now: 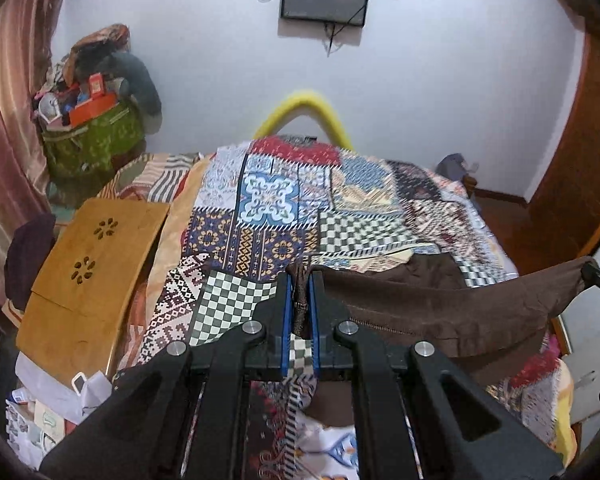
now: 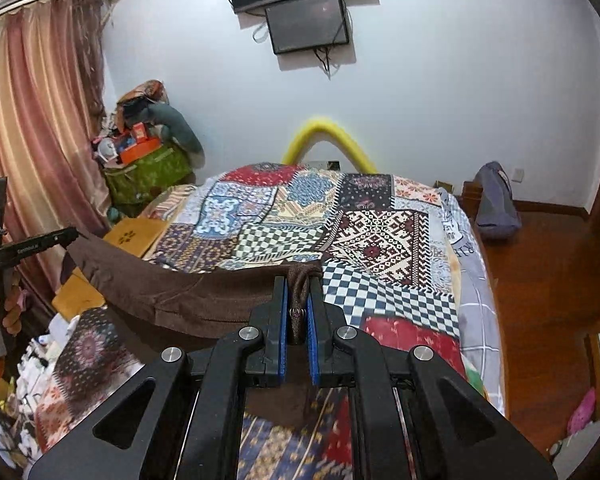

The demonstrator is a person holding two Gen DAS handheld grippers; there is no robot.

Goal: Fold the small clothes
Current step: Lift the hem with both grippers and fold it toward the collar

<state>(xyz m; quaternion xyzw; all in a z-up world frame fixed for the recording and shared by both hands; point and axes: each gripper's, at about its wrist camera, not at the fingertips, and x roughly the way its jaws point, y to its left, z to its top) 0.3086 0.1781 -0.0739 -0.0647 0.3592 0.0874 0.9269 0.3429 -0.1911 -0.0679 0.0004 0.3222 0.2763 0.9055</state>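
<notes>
A small brown garment hangs stretched between my two grippers above the patchwork bedspread. My left gripper is shut on one bunched corner of it. My right gripper is shut on the other bunched corner. In the right wrist view the brown garment runs left to the left gripper. In the left wrist view the right gripper shows at the far right edge, holding the cloth. The garment sags in the middle, with a zip along its lower edge.
A wooden lap tray lies at the bed's left side. A green bag piled with things stands in the back left corner by the curtain. A yellow foam tube arches behind the bed. Wooden floor lies right.
</notes>
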